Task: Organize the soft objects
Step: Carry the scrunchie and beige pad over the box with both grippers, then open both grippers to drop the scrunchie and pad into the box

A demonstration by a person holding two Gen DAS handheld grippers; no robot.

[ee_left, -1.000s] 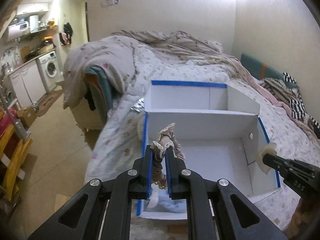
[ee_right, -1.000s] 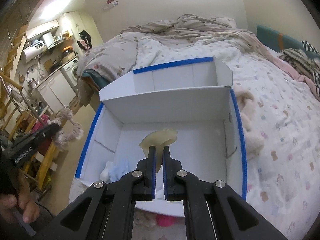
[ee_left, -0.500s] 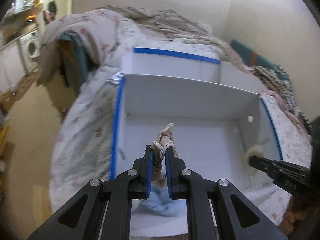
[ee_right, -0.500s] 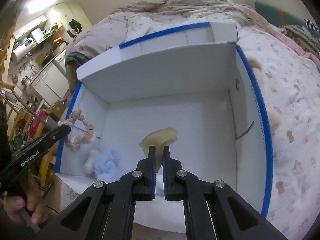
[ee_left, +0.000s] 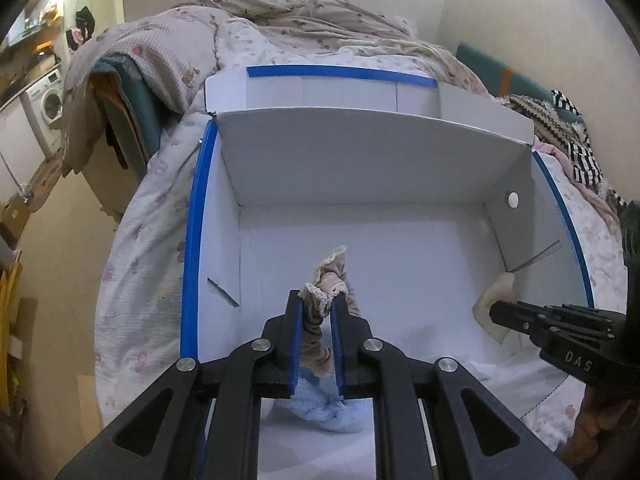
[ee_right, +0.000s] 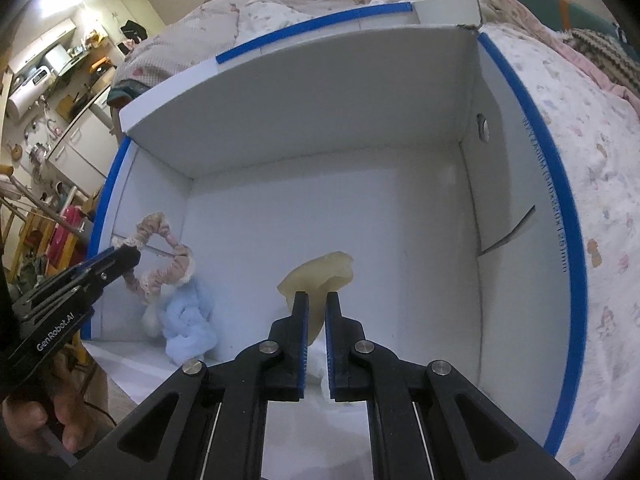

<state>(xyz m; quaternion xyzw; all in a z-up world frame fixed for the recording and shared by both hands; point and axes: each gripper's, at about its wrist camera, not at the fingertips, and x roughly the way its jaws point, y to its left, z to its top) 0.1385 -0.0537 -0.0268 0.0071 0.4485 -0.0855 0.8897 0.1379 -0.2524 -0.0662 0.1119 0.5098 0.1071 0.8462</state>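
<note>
on left gripper (ee_right: 127, 258): "genrobot.ai"

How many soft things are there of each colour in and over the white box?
Pink-beige: 1, the scrunchie held in the left tool
Pale yellow: 1, the soft pad held in the right tool
Light blue: 1, the fluffy cloth in the box
Total: 3

We see a beige scrunchie (ee_left: 326, 280) with lace trim hanging as a loop over the left front corner of the white box (ee_left: 360, 168), clamped at its top. Beneath it lies a fluffy pale blue cloth (ee_right: 188, 320) on the box floor. A thin cream pad (ee_right: 320, 276) is held upright above the floor, mid-box.
</note>
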